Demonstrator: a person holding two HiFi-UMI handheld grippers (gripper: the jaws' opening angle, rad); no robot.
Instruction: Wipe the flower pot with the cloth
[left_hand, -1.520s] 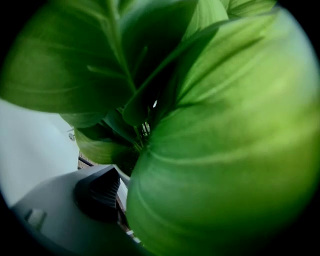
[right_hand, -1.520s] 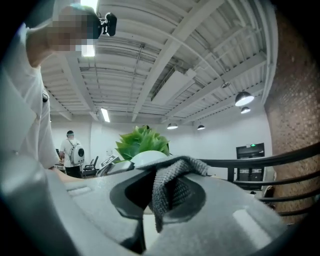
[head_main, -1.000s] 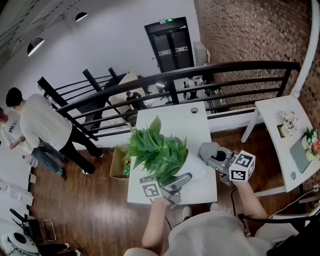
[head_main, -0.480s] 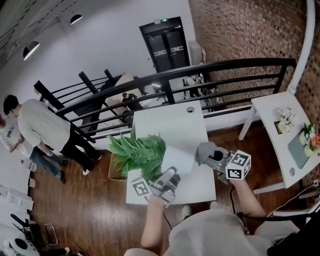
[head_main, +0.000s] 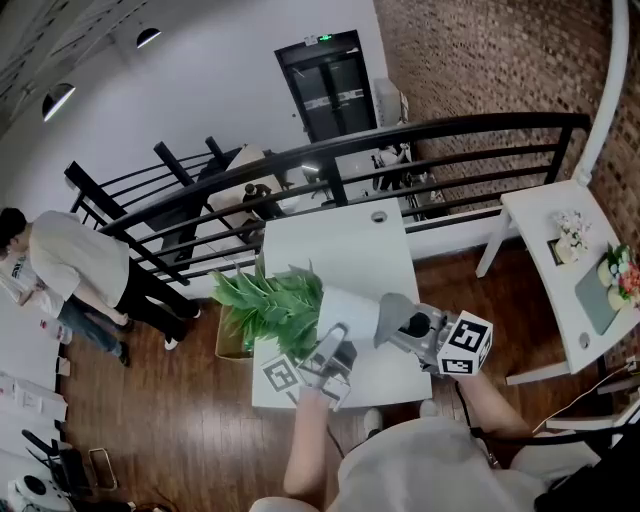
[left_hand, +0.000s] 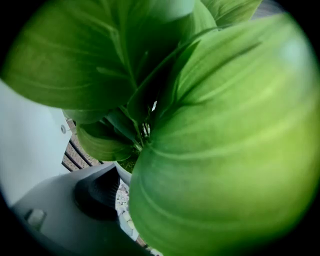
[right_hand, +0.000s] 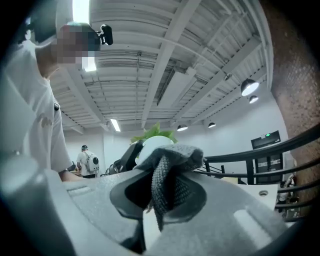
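Observation:
The white flower pot lies tipped on the white table, its green leaves pointing left. My left gripper is shut on the pot at its rim. In the left gripper view the leaves fill the picture, and the pot's rim sits beside one dark pad. My right gripper is shut on a grey cloth, held close to the pot's right side. I cannot tell whether the cloth touches the pot. In the right gripper view the cloth bunches between the jaws, with the pot just behind.
A black railing runs behind the table. A second white table with flowers stands at the right. A cardboard box sits on the wooden floor by the table's left edge. A person stands at far left.
The plant has tipped over to the left in my left gripper. My right gripper has carried the cloth leftward, up to the pot.

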